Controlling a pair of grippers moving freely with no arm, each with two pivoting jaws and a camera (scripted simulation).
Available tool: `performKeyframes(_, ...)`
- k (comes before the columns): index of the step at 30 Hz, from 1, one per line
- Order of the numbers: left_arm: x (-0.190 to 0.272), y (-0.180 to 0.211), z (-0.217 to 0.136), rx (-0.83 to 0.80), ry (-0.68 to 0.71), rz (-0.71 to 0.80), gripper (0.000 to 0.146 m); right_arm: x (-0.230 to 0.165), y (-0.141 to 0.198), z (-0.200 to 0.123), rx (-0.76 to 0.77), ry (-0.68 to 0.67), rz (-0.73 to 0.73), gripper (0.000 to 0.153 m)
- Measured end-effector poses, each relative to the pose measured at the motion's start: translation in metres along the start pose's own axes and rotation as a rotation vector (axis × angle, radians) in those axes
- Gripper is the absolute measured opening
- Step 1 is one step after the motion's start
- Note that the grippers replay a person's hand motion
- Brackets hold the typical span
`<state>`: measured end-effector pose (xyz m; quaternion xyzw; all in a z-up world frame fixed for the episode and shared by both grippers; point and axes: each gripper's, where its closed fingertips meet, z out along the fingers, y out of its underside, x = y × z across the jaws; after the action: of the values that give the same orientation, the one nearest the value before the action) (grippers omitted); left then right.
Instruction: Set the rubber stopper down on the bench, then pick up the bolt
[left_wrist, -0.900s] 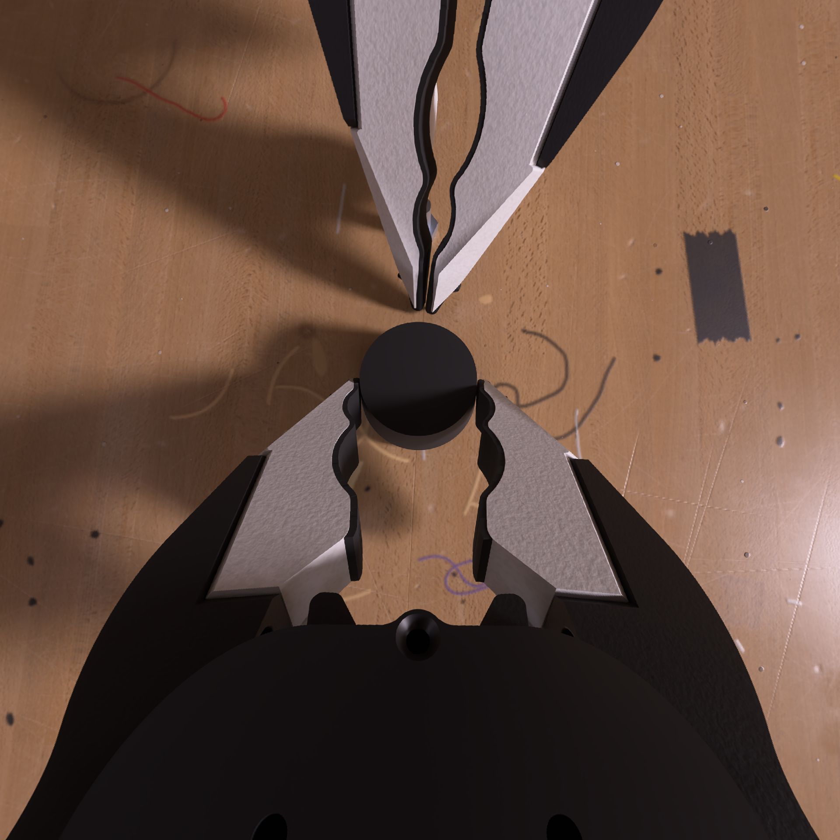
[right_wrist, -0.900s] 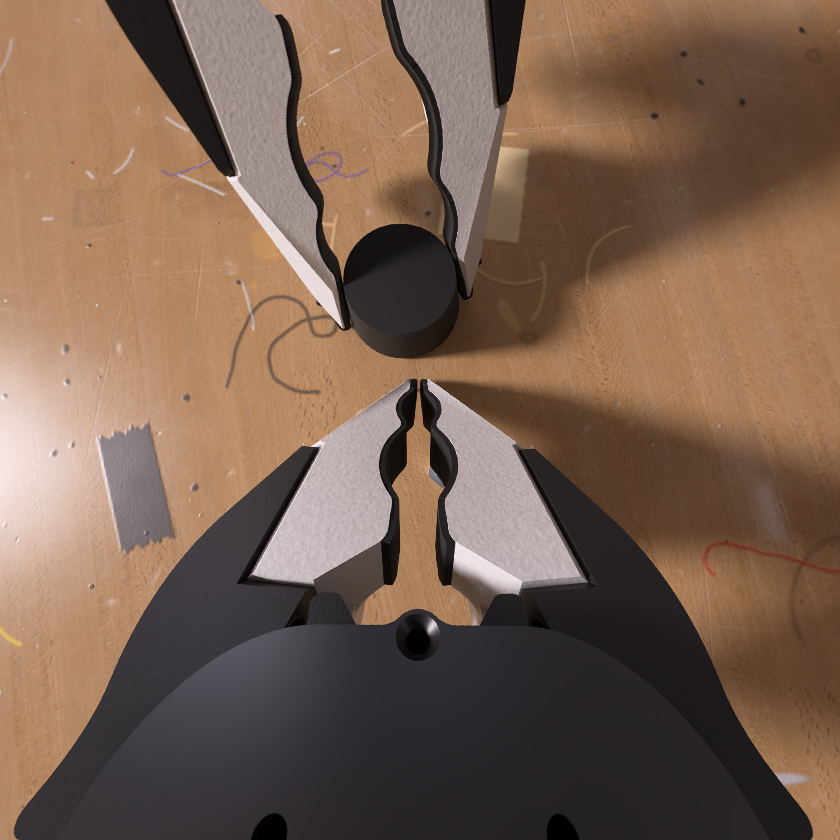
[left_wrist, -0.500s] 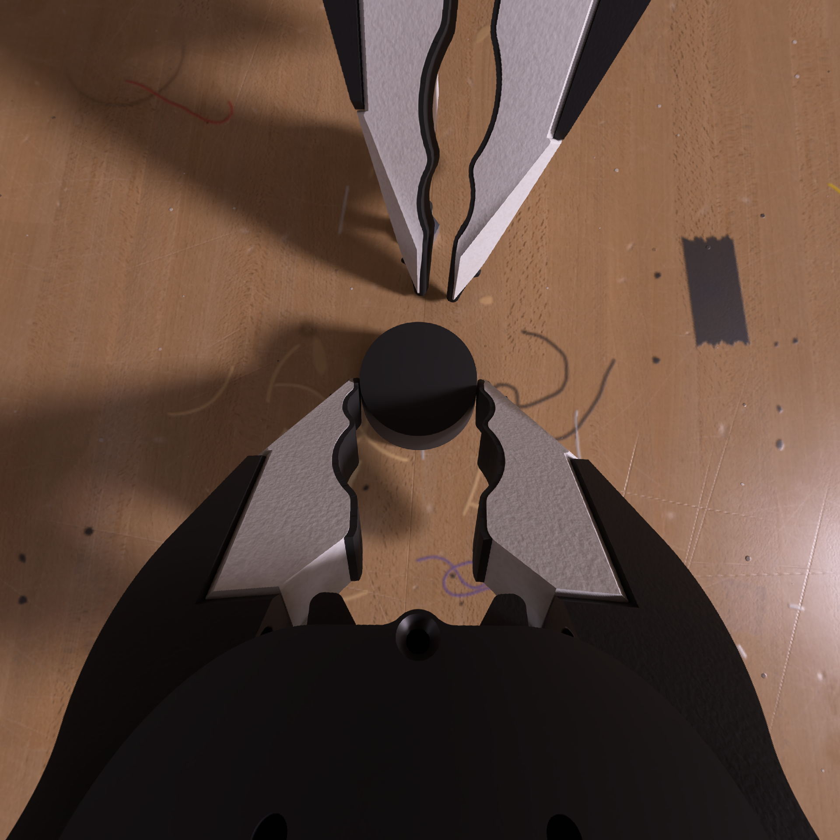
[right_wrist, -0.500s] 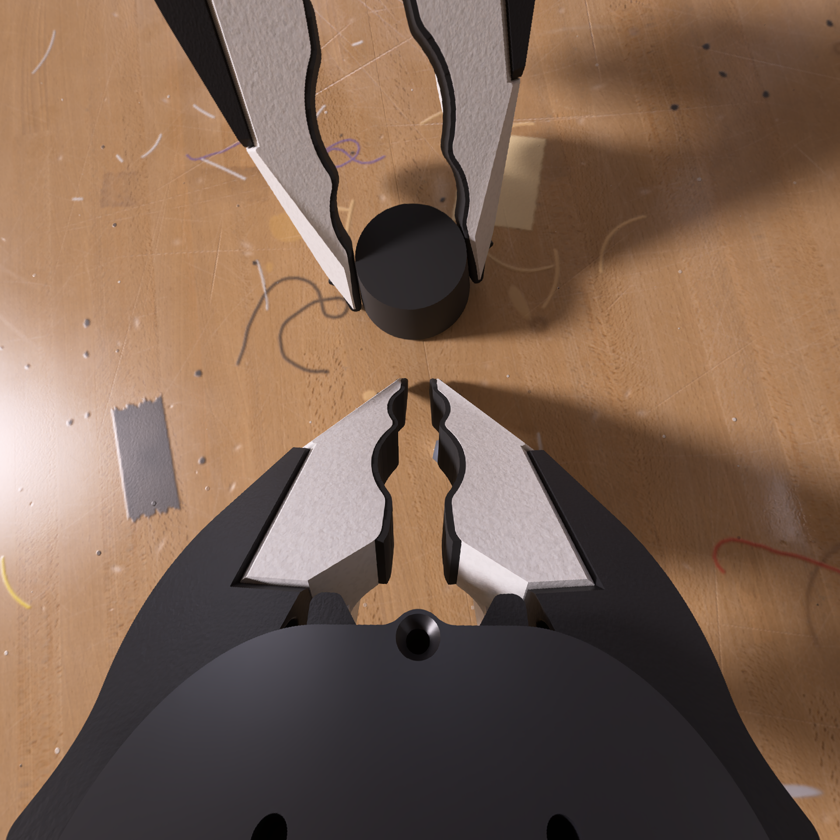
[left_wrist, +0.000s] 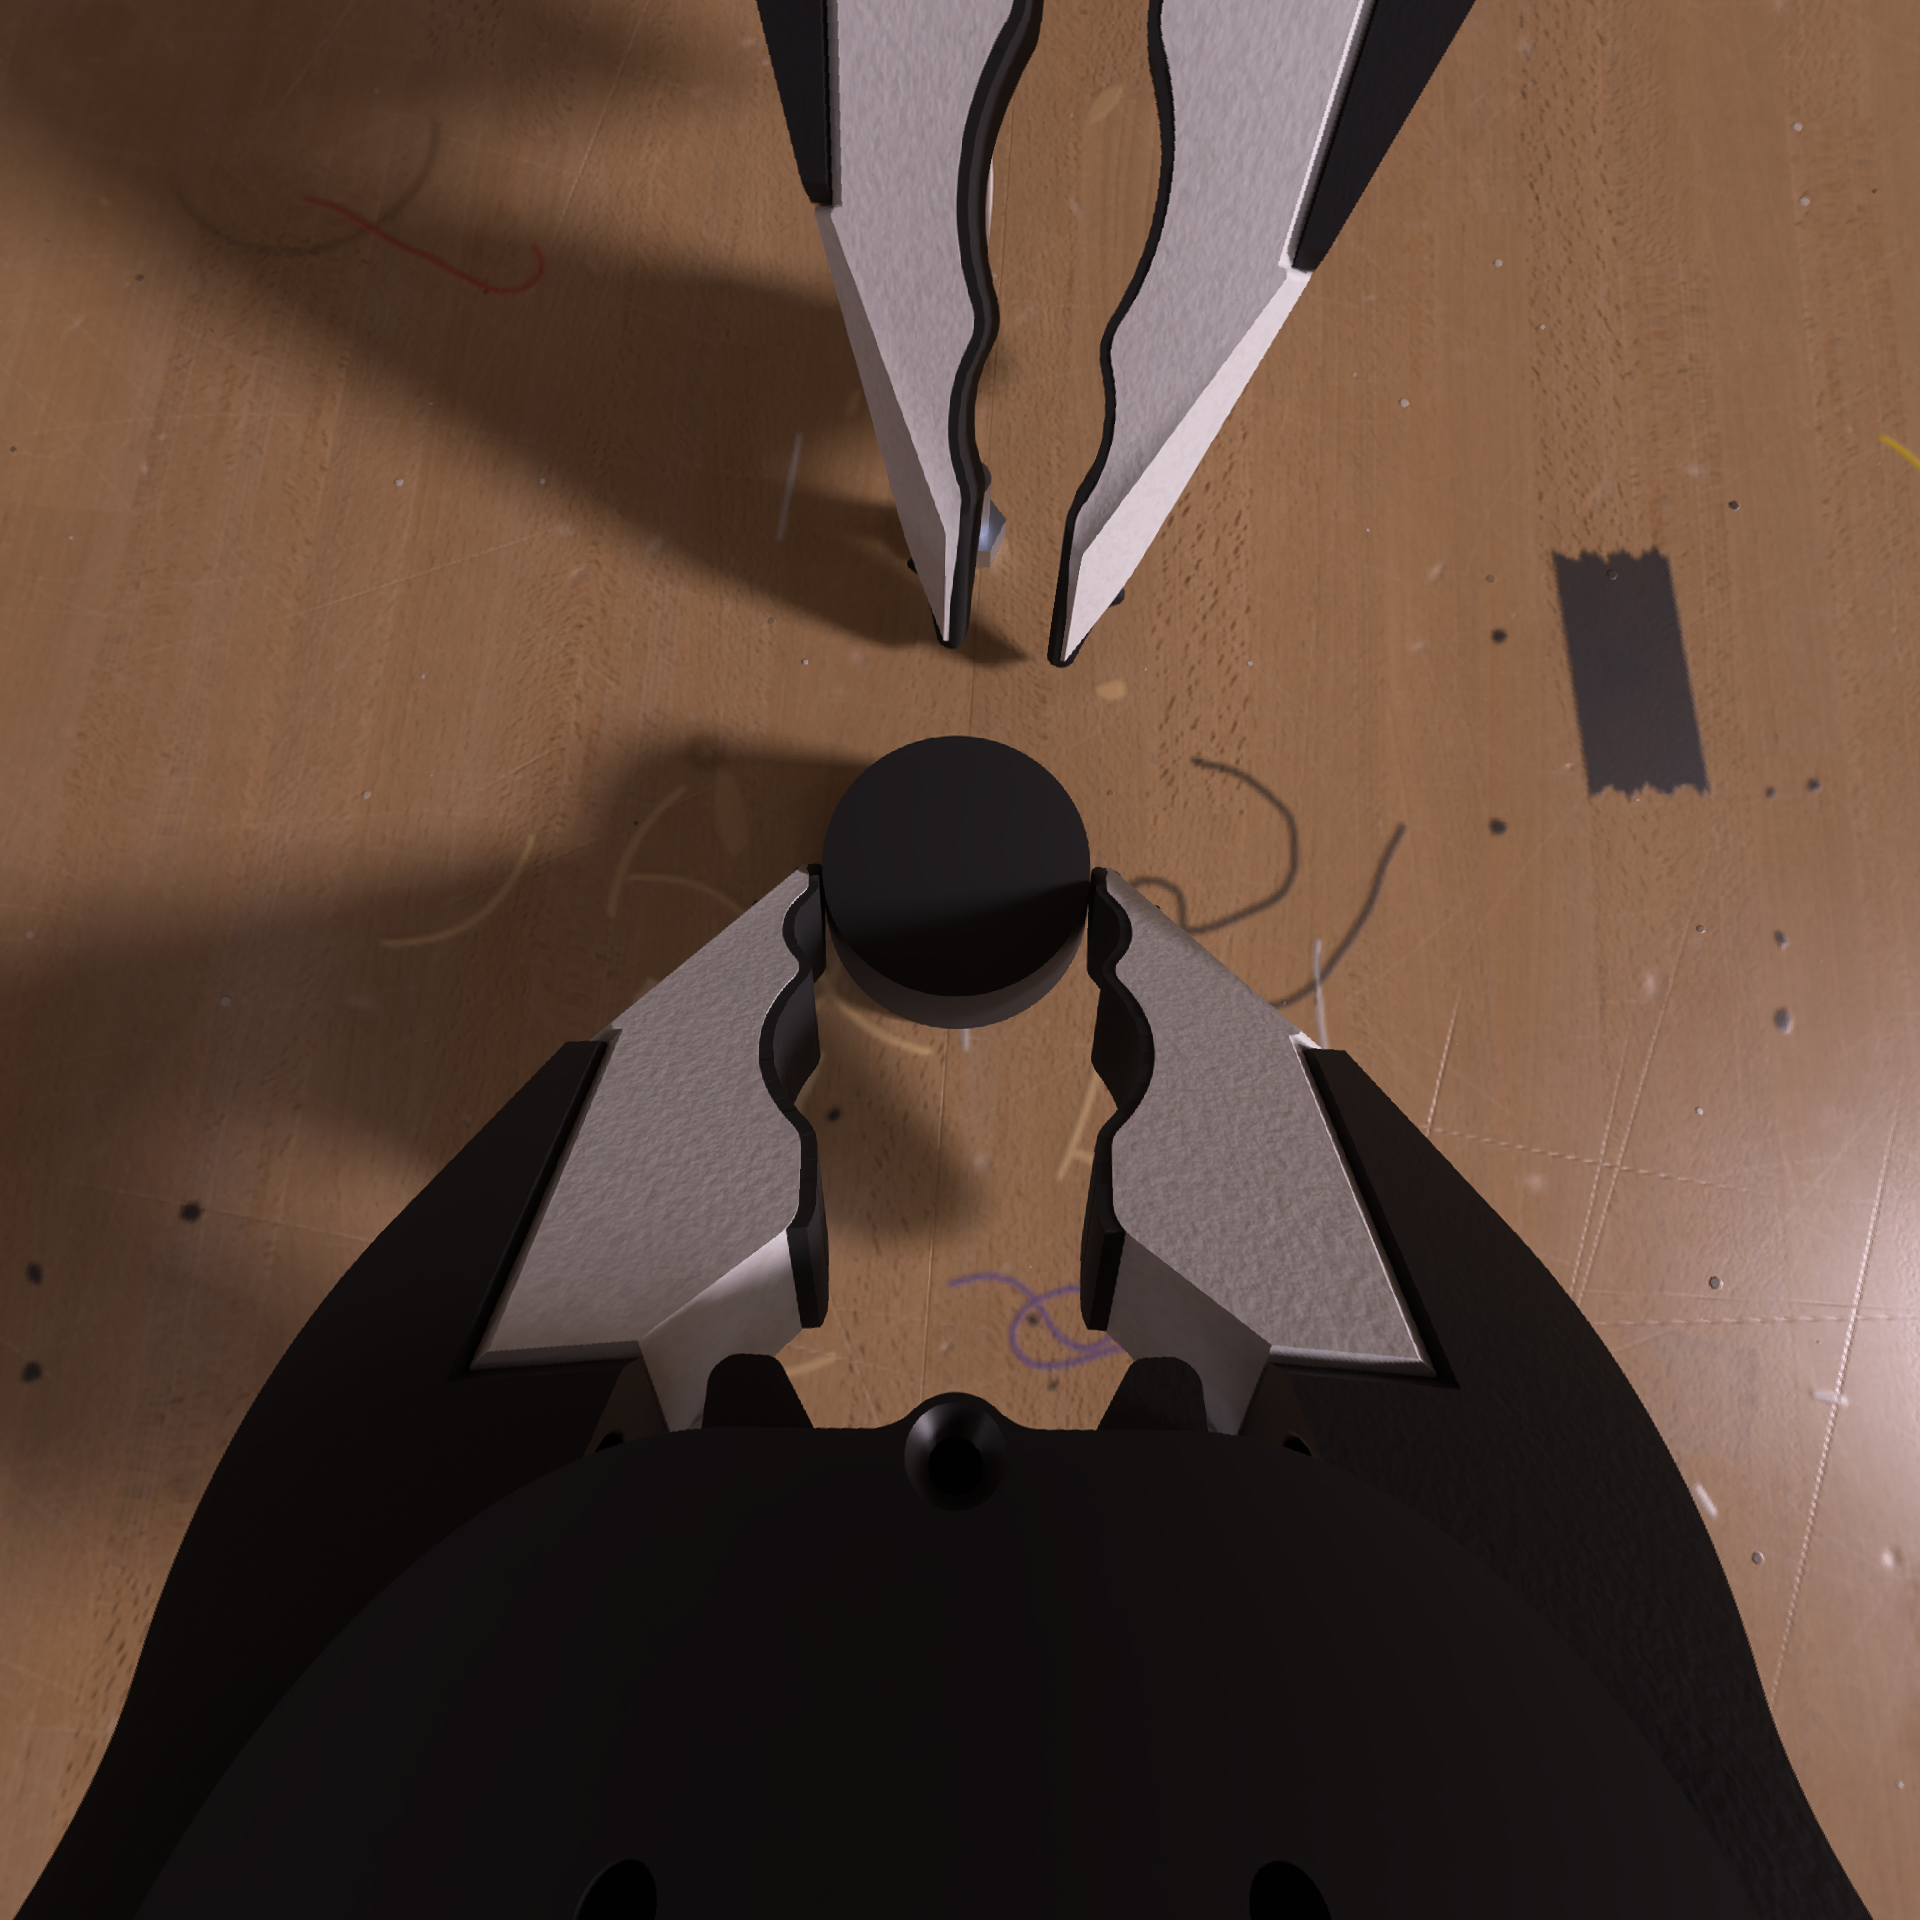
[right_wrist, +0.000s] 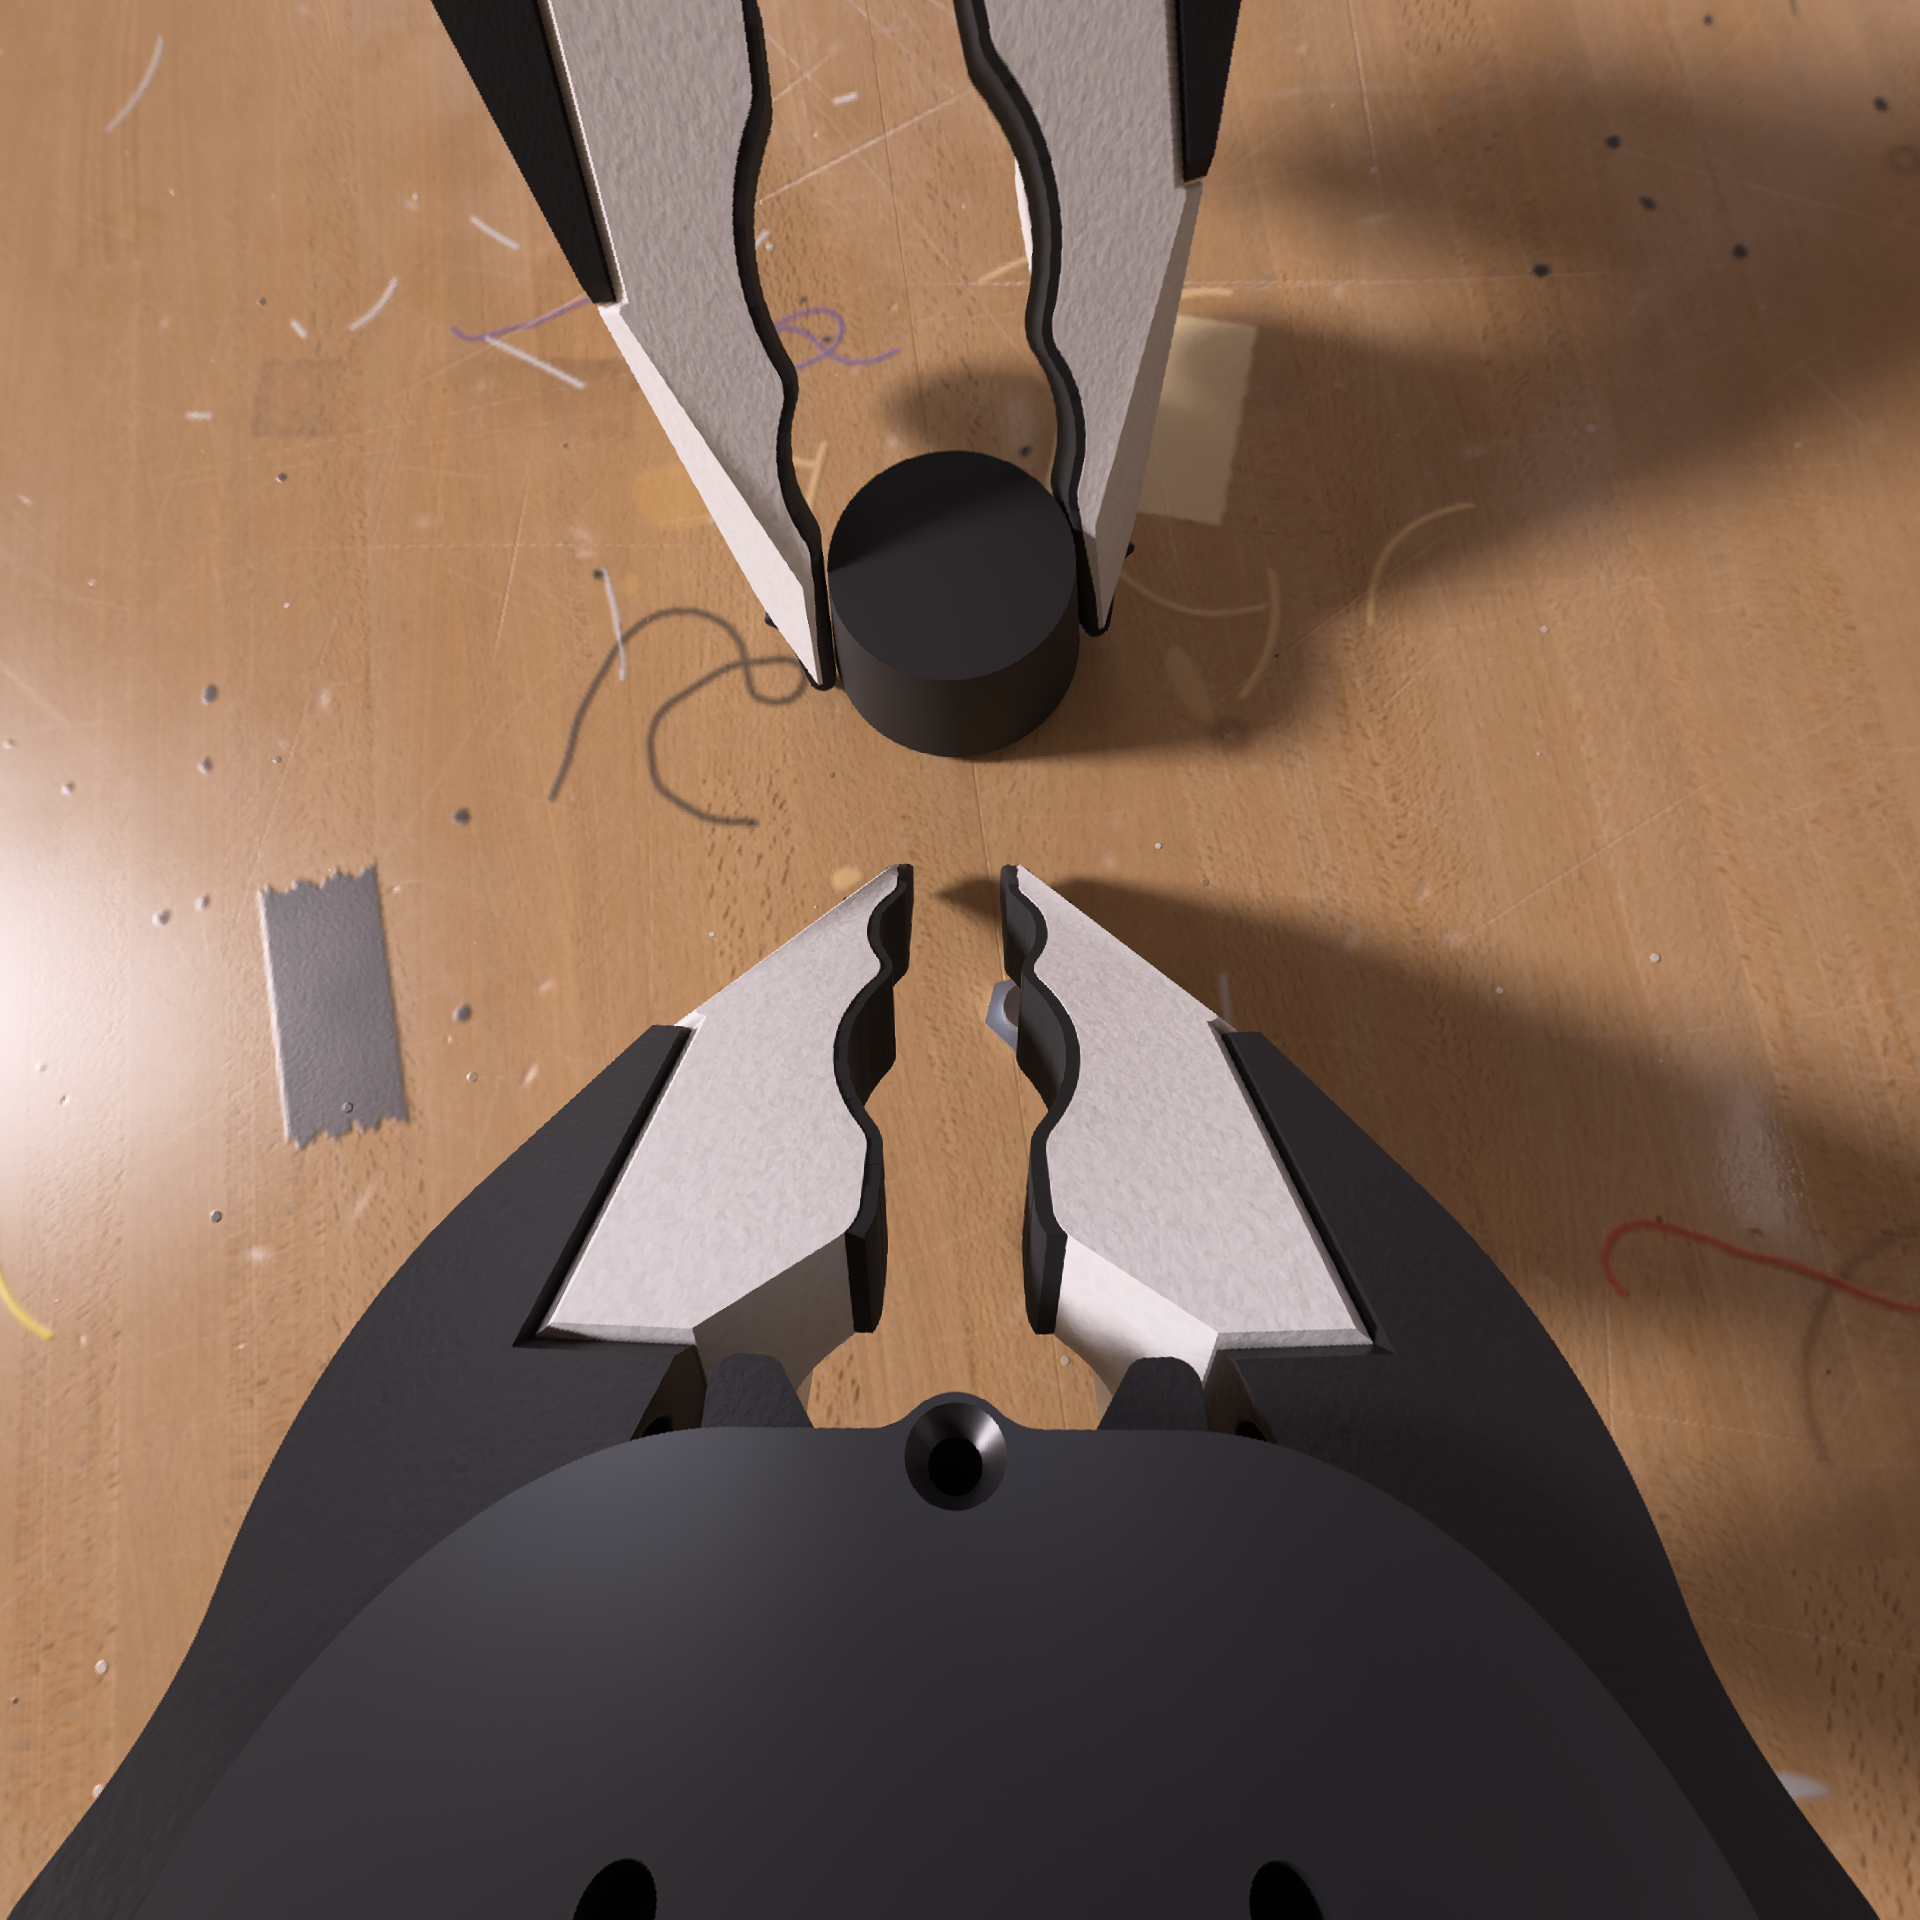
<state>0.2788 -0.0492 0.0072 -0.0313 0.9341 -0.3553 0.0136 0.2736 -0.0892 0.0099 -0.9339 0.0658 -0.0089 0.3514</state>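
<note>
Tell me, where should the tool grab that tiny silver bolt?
Only a small silver end of the bolt shows, low between the right tool's open fingers, close to one. Probably come from above and pinch across that end; the rest is hidden.

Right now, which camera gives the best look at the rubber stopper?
The right wrist view: the rubber stopper shows its flat top and tapered side, standing on the bench between the left tool fingers. The left wrist view shows mainly its top.
</note>
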Motion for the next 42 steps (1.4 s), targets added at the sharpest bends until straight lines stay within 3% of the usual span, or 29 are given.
performKeyframes(8, 0.0, 0.0, 0.0, 0.009, -0.008, -0.006, 0.051, 0.006, 0.005, -0.006, 0.012, -0.003, 0.029, 0.017)
performKeyframes(15, 0.0, 0.0, 0.0, 0.032, -0.013, -0.014, 0.051, 0.023, -0.002, -0.028, 0.133, 0.012, 0.139, 0.017)
performKeyframes(21, 0.0, 0.0, 0.0, 0.071, -0.025, -0.031, 0.051, 0.025, 0.02, -0.039, 0.04, 0.039, 0.195, 0.018)
performKeyframes(27, 0.0, -0.001, 0.001, 0.067, -0.056, -0.054, 0.055, 0.012, 0.015, -0.038, 0.034, 0.04, 0.323, 0.021)
performKeyframes(33, 0.0, -0.002, 0.0, 0.079, -0.079, -0.089, 0.068, 0.011, 0.018, -0.019, -0.033, 0.086, 0.302, 0.025)
performKeyframes(39, -0.002, -0.003, -0.007, 0.108, -0.11, -0.102, 0.07, 0.014, 0.019, -0.014, -0.069, 0.174, 0.165, 0.013)
performKeyframes(42, -0.002, -0.008, -0.009, 0.093, -0.146, -0.053, 0.068, 0.013, 0.018, -0.013, -0.038, 0.144, 0.152, 0.013)
